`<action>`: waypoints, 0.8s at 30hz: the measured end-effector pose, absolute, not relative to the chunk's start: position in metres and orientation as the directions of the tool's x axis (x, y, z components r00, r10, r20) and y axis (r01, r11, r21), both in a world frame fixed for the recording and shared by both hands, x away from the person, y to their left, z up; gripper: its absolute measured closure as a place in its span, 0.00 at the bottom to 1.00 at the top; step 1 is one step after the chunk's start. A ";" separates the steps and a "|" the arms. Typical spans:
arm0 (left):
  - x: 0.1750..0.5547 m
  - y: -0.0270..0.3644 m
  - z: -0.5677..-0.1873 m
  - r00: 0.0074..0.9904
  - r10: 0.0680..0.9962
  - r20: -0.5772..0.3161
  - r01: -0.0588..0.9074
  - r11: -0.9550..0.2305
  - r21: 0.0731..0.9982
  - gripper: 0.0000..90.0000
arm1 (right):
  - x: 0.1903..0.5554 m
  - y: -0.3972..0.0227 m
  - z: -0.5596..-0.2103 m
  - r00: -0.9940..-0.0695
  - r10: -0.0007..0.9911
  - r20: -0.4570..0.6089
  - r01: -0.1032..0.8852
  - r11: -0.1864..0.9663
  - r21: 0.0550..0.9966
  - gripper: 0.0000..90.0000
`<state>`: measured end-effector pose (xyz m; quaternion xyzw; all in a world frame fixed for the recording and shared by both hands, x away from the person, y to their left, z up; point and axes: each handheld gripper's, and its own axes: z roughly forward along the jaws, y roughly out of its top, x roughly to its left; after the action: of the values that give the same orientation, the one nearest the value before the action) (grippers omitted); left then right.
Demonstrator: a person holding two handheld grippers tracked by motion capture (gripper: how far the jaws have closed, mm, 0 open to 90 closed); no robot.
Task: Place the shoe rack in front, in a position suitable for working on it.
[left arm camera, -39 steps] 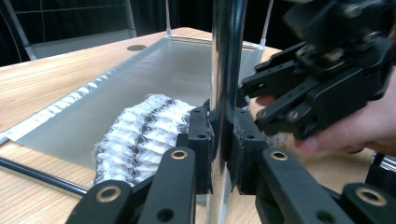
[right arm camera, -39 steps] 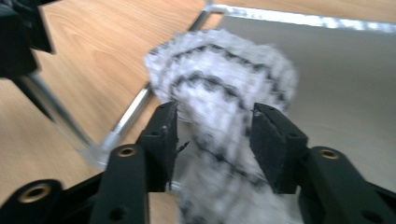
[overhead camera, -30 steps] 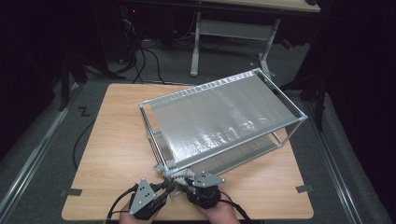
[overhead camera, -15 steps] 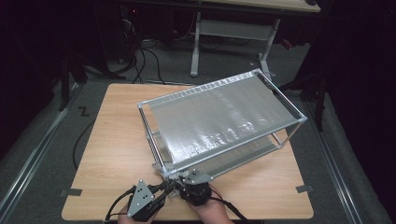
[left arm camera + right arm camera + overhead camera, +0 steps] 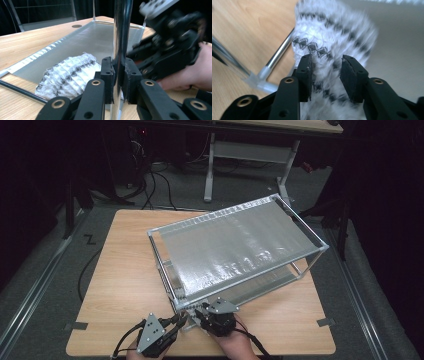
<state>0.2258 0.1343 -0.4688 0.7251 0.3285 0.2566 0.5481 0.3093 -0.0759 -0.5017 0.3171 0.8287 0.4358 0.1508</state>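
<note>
A metal two-shelf rack (image 5: 235, 245) stands slanted on the wooden table (image 5: 125, 270). My left gripper (image 5: 119, 70) is shut on the shiny upright post (image 5: 122, 30) at the rack's near corner, and it lies low at the table's front edge (image 5: 182, 320). A rolled white-and-black knitted cloth (image 5: 67, 72) lies on the lower shelf, just inside that corner. My right gripper (image 5: 325, 67) reaches in from beside the post (image 5: 198, 311). Its jaws have just been opening, and the cloth (image 5: 324, 32) fills the gap with both pads touching it.
The rack's upper shelf covers most of the table's right half. Bare wood lies to the left. Grey tape marks (image 5: 76, 325) sit at the table's front corners. Behind the table are a desk frame (image 5: 250, 150) and floor cables (image 5: 155, 185).
My right gripper shifted slightly toward the front edge and back again at the rack's near corner. The left gripper and the rack have stayed put.
</note>
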 end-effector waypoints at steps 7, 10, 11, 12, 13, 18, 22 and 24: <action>0.227 0.137 -0.470 0.664 0.748 -0.006 0.204 -0.173 0.964 0.89 | 0.300 -0.055 -0.506 -0.794 0.604 0.070 0.410 0.446 0.796 0.71; 0.226 0.136 -0.470 0.659 0.752 0.004 0.198 -0.178 0.964 0.89 | 0.300 -0.055 -0.506 -0.801 0.597 0.049 0.390 0.458 0.798 0.72; 0.226 0.136 -0.469 0.659 0.752 0.005 0.198 -0.180 0.963 0.90 | 0.300 -0.055 -0.506 -0.793 0.607 0.056 0.402 0.450 0.797 0.72; 0.226 0.136 -0.469 0.658 0.753 0.005 0.198 -0.181 0.963 0.90 | 0.300 -0.055 -0.506 -0.780 0.624 0.053 0.411 0.446 0.795 0.73; 0.225 0.136 -0.469 0.659 0.752 0.007 0.198 -0.182 0.963 0.90 | 0.301 -0.057 -0.506 -0.768 0.639 0.038 0.411 0.447 0.795 0.73; 0.222 0.138 -0.468 0.667 0.745 0.014 0.200 -0.198 0.960 0.90 | 0.316 -0.074 -0.507 -0.757 0.653 -0.022 0.366 0.452 0.813 0.73; 0.220 0.141 -0.466 0.666 0.746 0.017 0.209 -0.209 0.955 0.90 | 0.328 -0.094 -0.506 -0.699 0.715 -0.008 0.428 0.428 0.796 0.73; 0.218 0.142 -0.466 0.661 0.750 0.016 0.209 -0.205 0.956 0.90 | 0.336 -0.107 -0.506 -0.638 0.770 0.012 0.481 0.386 0.787 0.73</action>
<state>0.2179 0.1424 -0.4665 0.7345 0.3262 0.2507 0.5397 0.3357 -0.1073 -0.5057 0.3851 0.8125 0.3983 0.1814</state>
